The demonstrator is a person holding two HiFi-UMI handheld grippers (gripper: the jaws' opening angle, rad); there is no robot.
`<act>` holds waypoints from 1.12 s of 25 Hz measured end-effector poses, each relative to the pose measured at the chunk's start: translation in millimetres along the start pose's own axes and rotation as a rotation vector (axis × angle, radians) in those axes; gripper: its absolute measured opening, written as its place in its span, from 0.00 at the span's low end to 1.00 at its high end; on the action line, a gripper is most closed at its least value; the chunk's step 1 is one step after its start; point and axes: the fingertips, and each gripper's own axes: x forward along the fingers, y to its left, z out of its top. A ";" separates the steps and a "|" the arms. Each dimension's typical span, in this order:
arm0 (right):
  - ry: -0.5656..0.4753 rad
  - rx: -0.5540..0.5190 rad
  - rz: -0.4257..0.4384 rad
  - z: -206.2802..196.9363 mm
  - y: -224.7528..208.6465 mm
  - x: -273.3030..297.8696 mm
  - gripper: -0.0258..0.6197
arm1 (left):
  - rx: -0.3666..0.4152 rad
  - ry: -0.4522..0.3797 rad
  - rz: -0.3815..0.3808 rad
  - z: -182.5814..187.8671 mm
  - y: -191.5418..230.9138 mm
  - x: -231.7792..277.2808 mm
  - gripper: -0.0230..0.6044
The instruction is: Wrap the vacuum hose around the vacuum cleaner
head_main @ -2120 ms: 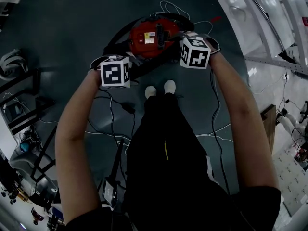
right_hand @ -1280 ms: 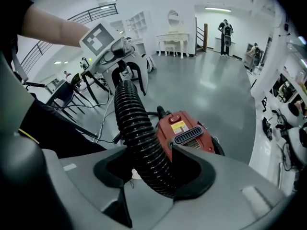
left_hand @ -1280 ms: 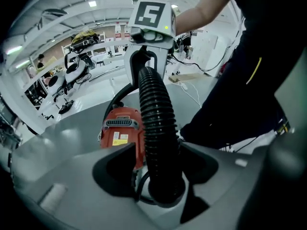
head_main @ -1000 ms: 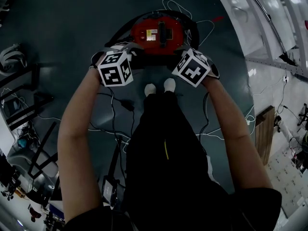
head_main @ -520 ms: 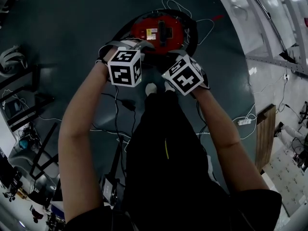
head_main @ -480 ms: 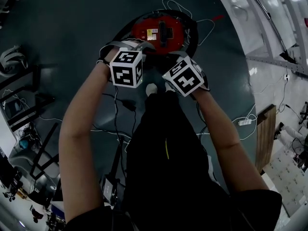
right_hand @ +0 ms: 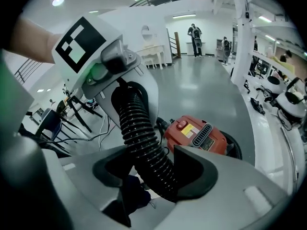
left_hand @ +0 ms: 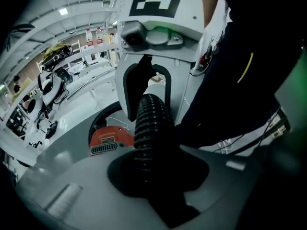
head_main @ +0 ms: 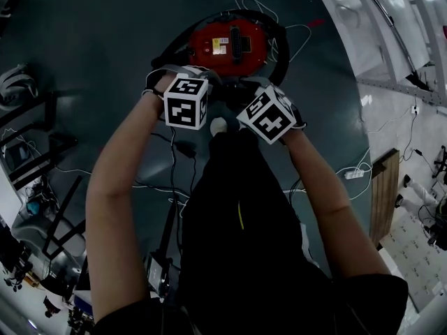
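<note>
Clamping the black ribbed vacuum hose [left_hand: 152,123], my left gripper [left_hand: 158,174] has just been closing its jaws. My right gripper [right_hand: 153,169] is unclenched, the same hose lying loose against one pad. The red vacuum cleaner [head_main: 227,46] sits at twelve o'clock, with hose curving round its three o'clock side.

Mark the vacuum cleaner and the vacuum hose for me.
vacuum cleaner [head_main: 228,46]: head view, top of its red body.
vacuum hose [right_hand: 145,147]: right gripper view, ribbed stretch between the jaws.
</note>
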 end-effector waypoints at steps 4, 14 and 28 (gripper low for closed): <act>-0.037 -0.111 -0.001 10.0 3.2 1.5 0.45 | -0.013 0.010 -0.010 -7.6 -4.7 -3.6 0.19; -0.032 -0.419 0.189 -0.5 -16.3 -18.1 0.46 | -0.105 -0.050 0.000 -9.0 -10.0 -16.3 0.19; 0.221 -0.740 0.158 -49.9 -67.7 14.8 0.41 | -0.160 -0.085 -0.032 -8.6 -13.6 -19.7 0.20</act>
